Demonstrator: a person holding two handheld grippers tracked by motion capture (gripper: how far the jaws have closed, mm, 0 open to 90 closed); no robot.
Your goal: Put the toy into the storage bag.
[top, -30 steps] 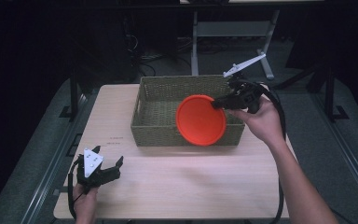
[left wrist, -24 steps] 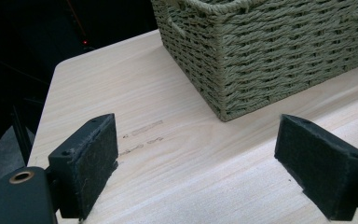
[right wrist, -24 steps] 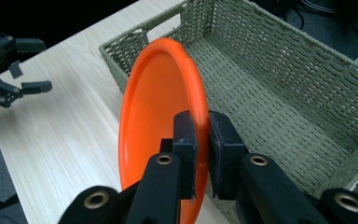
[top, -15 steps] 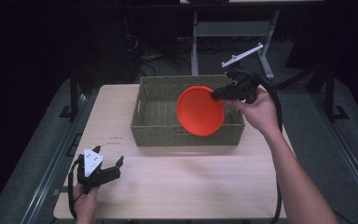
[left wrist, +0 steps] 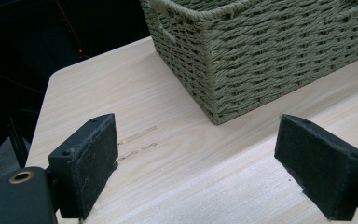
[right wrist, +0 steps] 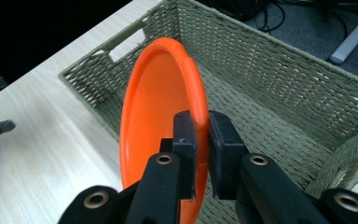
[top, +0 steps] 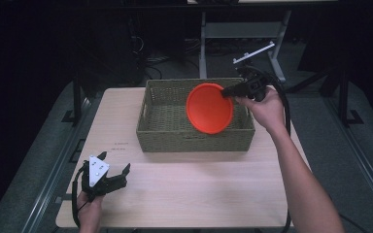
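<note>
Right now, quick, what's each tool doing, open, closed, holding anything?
Left tool: open, holding nothing, low over the table.
Right tool: closed on the rim of the orange plate, held on edge over the basket.

The orange plate [top: 209,108] was round, shallow and plastic, standing on edge over the woven basket [top: 170,138]. The right gripper [right wrist: 199,135] clamped its rim.

A pale wooden tabletop [top: 184,194] stands in a dim room — grey floor [top: 349,145] all around it. Behind, a grey metal stand [top: 243,34] with splayed feet, and black cables [top: 160,60] coiled on the floor — the rest is dark.
</note>
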